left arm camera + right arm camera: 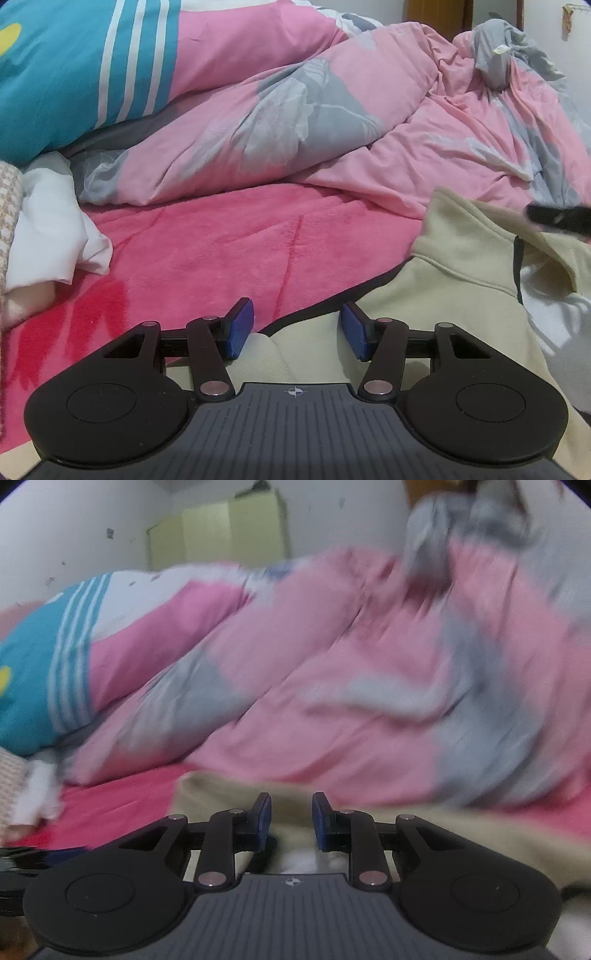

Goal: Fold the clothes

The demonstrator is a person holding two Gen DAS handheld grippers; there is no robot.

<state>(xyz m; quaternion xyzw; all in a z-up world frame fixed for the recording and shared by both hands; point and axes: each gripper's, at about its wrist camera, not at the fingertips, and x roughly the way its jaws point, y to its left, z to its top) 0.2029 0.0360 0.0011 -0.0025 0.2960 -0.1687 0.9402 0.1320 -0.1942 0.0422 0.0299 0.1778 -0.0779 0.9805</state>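
Left gripper point(297, 330) tilted down over the bed, jaws about half apart, blue pads point(242, 328) clear of any cloth, gripping nothing. Beige fleece pullover point(461, 266) lies on the pink blanket point(207, 243), spreading from under the jaws out to 3 o'clock, collar up near 2 o'clock. Right gripper point(291, 821) shows in the left view only as a dark blur at 3 o'clock, over the collar. Right wrist view is motion-blurred: jaws narrow, beige fabric below and behind the gap; cannot tell if pads pinch it. Pink-grey duvet point(332, 122) at 12, teal striped pillow point(74, 66) at 10. Only the right view shows a pale green wardrobe point(221, 531) at 11.
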